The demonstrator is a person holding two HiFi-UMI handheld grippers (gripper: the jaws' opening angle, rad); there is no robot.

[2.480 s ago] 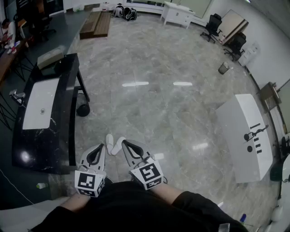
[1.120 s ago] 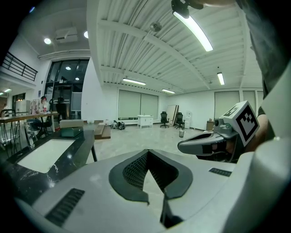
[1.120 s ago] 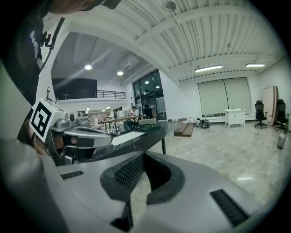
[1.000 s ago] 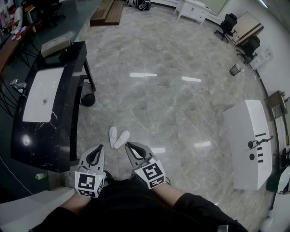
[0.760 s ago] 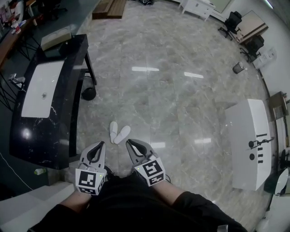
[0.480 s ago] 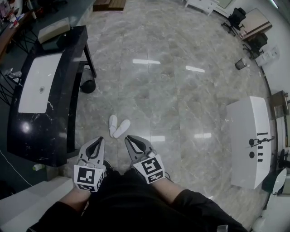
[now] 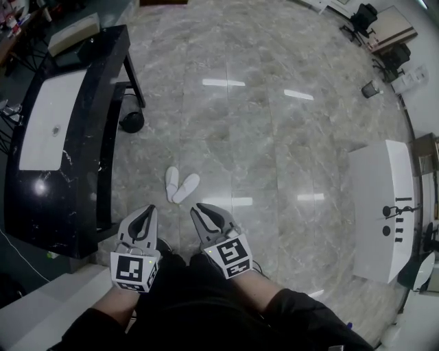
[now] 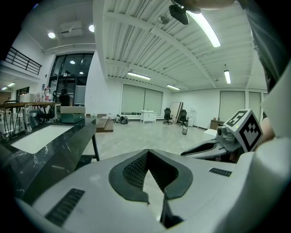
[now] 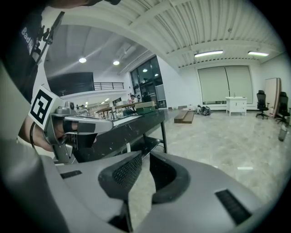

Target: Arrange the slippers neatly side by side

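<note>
Two white slippers (image 7: 171, 183) (image 7: 186, 188) lie on the marble floor, close together in a narrow V with their near ends touching. Both grippers are held back near the person's body, a short way nearer than the slippers and touching neither. My left gripper (image 7: 151, 209) (image 8: 146, 154) has its tips together and holds nothing. My right gripper (image 7: 195, 208) (image 9: 144, 157) is opening: a slim gap shows between its pads, with only floor behind it. The slippers appear in neither gripper view.
A black desk (image 7: 41, 199) with a white top panel runs along the left, and a dark round object (image 7: 130, 122) sits by its leg. A white counter (image 7: 381, 206) stands at the right. Office chairs (image 7: 367, 14) and a small bin (image 7: 370, 88) are far off.
The head view has tilted down and the far room has slid out of the top. The slippers stay put on the floor. Both grippers stay near the body.
</note>
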